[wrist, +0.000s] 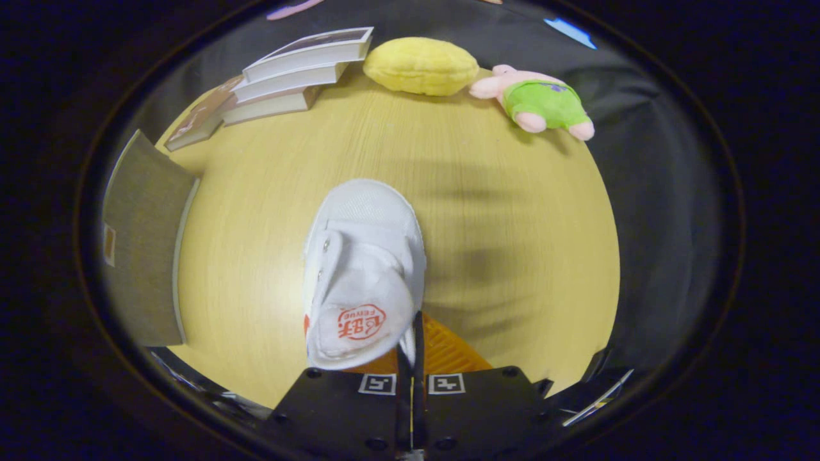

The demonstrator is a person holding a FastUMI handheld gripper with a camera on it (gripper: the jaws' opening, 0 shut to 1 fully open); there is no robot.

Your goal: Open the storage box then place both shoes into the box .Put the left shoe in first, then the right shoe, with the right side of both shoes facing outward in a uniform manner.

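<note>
Beneath everything I see the pale yellow wood-grain tabletop (500, 192), spreading out ahead of my gripper and to both sides of it. Off to the left of the fingers, well apart from them, lies a flat grey-brown fabric-covered panel (144, 250) with a pale edge; I cannot tell whether it belongs to the storage box.

Far beyond the fingers and to their left is a stepped stack of white-paged books (282, 80), fanned so each sits a little off the one above. Straight ahead at the far side of the table rests a yellow oval plush cushion (421, 65), and just beside it, further right, a pink plush star toy in green shorts (541, 101) lies on its side.

Closer in, the white canvas child's shoe with a strap and a red round logo on its tongue (365, 269) hangs directly ahead of my fingers, toe pointing away from me, heel end toward the gripper. My gripper (413, 346) has its two fingers drawn nearly together, with only a thin slit between them, and they appear to pinch the shoe's rear edge there.

Right behind the shoe's heel, just ahead of the fingers and to their right, a small patch of orange ribbed plastic (448, 352) shows; what it is I cannot tell.
</note>
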